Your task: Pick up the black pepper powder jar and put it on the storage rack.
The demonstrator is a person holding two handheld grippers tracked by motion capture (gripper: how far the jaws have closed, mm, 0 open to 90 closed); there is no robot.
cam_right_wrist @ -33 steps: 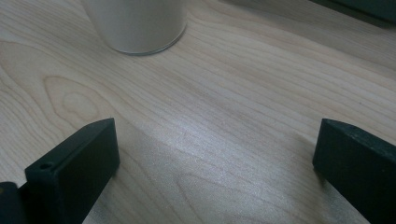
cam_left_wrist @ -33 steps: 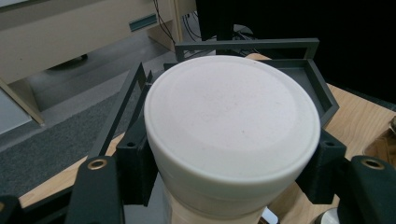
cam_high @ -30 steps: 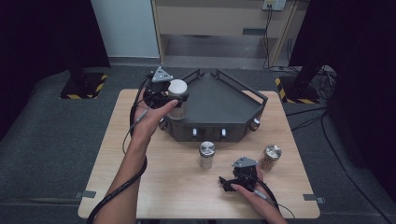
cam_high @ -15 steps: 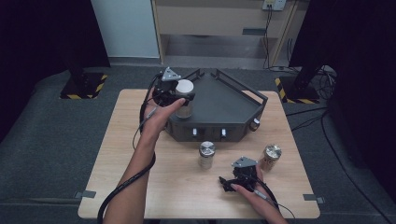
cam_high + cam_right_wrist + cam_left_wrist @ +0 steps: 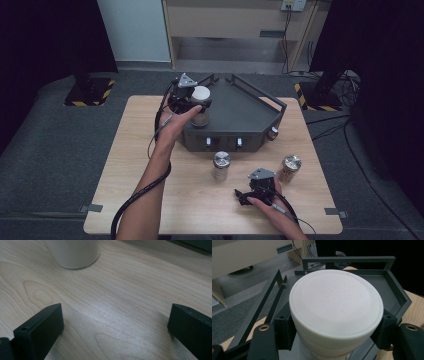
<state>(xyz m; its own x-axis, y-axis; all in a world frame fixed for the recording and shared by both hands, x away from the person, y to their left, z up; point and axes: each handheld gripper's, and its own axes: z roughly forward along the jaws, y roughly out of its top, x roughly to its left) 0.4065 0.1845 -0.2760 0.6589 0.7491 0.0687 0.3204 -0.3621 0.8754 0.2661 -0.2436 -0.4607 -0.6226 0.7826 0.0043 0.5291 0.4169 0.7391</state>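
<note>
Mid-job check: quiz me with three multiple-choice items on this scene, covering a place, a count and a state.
1. Where is the white-lidded jar?
A. over the dark tray
B. on the floor
C. at the table's near edge

2. How many metal-lidded jars stand on the table?
A. one
B. two
C. four

3. How is the right gripper?
A. shut on a jar
B. open, holding nothing
C. shut on a cable

Answers: 1 A, the left gripper holds it above the tray; 2 B, one mid-table, one at right; 3 B, its jaws stand apart over bare wood.
</note>
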